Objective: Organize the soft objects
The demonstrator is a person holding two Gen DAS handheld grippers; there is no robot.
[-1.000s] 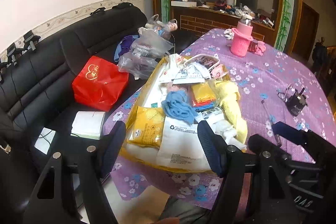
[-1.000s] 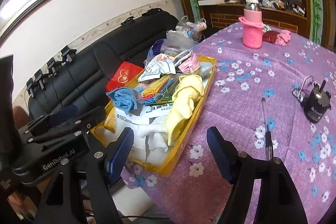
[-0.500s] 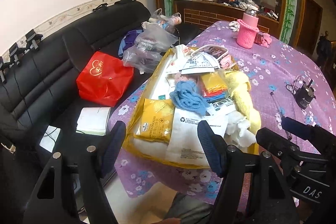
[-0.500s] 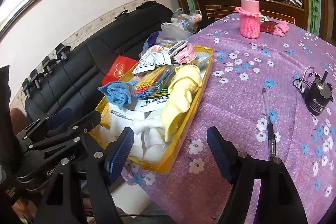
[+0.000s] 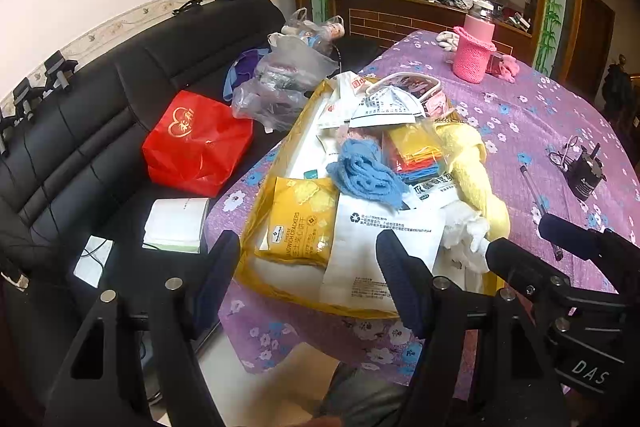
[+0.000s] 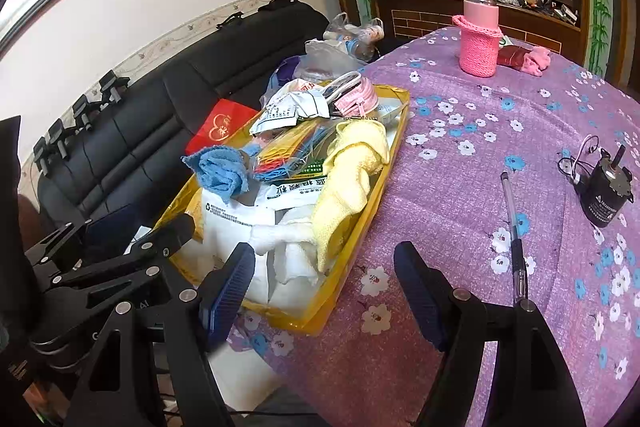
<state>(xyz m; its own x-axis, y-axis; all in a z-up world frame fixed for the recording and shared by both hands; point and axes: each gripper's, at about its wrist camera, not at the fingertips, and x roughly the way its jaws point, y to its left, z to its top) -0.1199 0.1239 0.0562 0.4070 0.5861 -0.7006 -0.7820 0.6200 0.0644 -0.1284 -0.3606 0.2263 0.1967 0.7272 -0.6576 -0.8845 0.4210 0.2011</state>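
A yellow tray (image 5: 256,223) (image 6: 360,223) sits at the near left edge of the purple flowered table, piled with a blue cloth (image 5: 366,175) (image 6: 220,173), a yellow towel (image 5: 476,171) (image 6: 348,183), white cloths (image 6: 288,243), a cracker packet (image 5: 298,227) and white pouches (image 5: 384,239). My left gripper (image 5: 308,283) is open and empty, held short of the tray's near end. My right gripper (image 6: 324,291) is open and empty, over the tray's near right corner. Each gripper shows at the edge of the other's view.
A pen (image 6: 514,235) and a small black motor (image 6: 604,195) lie on the table to the right. A pink knitted bottle (image 6: 480,35) and pink cloth (image 6: 534,61) stand far back. A black sofa (image 5: 80,147) with a red bag (image 5: 196,143) and plastic bags is at left.
Both grippers have drawn back and risen a little from the tray, which now sits farther off in both views. Jaws stay open. Nothing on the table moved.
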